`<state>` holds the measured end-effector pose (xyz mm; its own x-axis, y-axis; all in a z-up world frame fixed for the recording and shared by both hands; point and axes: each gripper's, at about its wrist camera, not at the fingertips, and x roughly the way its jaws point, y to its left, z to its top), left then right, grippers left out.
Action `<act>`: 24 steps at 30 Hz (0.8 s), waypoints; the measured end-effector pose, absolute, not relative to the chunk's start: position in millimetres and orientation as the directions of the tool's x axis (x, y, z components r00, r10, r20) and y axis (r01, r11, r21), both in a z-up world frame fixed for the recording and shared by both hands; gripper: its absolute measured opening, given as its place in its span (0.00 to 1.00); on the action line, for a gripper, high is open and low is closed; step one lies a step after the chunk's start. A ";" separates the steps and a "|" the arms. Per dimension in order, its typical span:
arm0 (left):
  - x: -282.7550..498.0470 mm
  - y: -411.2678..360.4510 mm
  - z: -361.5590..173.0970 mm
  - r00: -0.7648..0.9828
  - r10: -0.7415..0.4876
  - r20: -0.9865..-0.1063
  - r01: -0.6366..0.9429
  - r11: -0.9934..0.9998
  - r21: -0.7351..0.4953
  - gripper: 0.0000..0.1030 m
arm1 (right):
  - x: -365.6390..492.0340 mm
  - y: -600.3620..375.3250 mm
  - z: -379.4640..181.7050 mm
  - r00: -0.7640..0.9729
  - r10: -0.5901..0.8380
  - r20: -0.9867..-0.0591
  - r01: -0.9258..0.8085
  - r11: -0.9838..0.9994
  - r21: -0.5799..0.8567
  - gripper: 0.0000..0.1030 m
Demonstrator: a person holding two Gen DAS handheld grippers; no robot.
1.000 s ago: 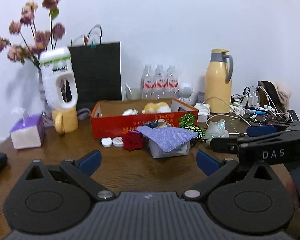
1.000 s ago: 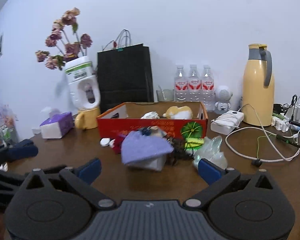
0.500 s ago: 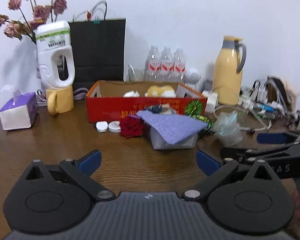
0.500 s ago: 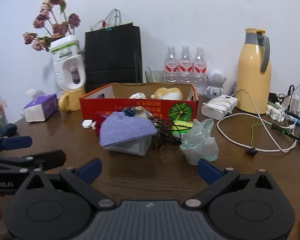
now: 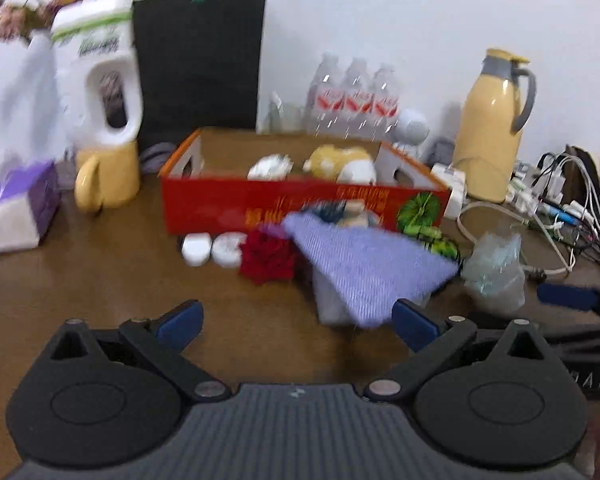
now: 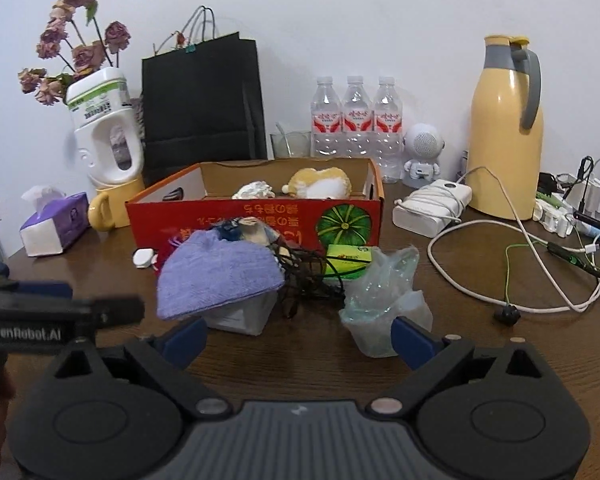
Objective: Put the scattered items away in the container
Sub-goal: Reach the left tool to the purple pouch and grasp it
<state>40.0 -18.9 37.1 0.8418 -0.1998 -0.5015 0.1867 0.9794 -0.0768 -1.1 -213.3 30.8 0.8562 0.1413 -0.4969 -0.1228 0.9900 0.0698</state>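
From the left wrist view, the picture is blurry. The left gripper (image 5: 296,318) is wide open and holds nothing. It hangs over a brown wooden table (image 5: 100,280). A red box (image 5: 300,204) sits in the middle of the table, with a yellow soft toy (image 5: 340,160) and a white crumpled thing inside. In front of the box lie two small white cases (image 5: 214,248), a red flower (image 5: 268,258), and a purple cloth (image 5: 368,272) draped over a white box. A clear plastic bag (image 5: 496,268) lies to the right. The wall behind is plain white. A black paper bag (image 5: 200,64), a yellow jug (image 5: 492,124) and a purple tissue box (image 5: 16,216) stand around the table.

From the right wrist view, the right gripper (image 6: 298,340) is also wide open and empty. The plastic bag (image 6: 384,300) touches its right finger. The cloth (image 6: 216,276) is just past its left finger. Black cords (image 6: 308,276) tangle between cloth and bag, near a green packet (image 6: 348,262). The box (image 6: 256,216) stands behind them. Three water bottles (image 6: 356,120), a small white robot toy (image 6: 422,152) and dried flowers (image 6: 72,56) stand by the wall. White cables (image 6: 500,264) sprawl on the right. The left gripper (image 6: 60,312) pokes in from the left.
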 end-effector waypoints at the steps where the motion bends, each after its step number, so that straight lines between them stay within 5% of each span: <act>1: 43.2 -20.1 38.2 0.841 -0.216 -0.496 0.201 0.976 -0.084 1.00 | 0.6 -215.5 29.5 0.854 0.141 -0.501 -0.119 0.990 0.076 0.93; 8: 79.7 -39.3 36.1 0.803 -0.307 -0.511 0.286 0.950 -0.123 0.95 | 13.2 -227.0 25.1 0.847 0.142 -0.513 -0.093 0.988 0.119 0.83; 14: 109.2 -27.4 25.7 0.733 -0.388 -0.559 0.285 0.921 -0.266 0.50 | 25.4 -219.8 29.5 0.851 0.164 -0.499 -0.121 0.986 0.116 0.81; 18: 109.3 -17.4 34.2 0.745 -0.401 -0.533 0.272 0.913 -0.305 0.08 | 36.6 -211.3 28.9 0.841 0.164 -0.515 -0.130 0.986 0.101 0.77; 24: 79.5 13.1 75.4 0.789 -0.484 -0.379 0.352 0.861 -0.367 0.03 | 42.7 -201.7 29.3 0.836 0.169 -0.523 -0.142 0.986 0.091 0.77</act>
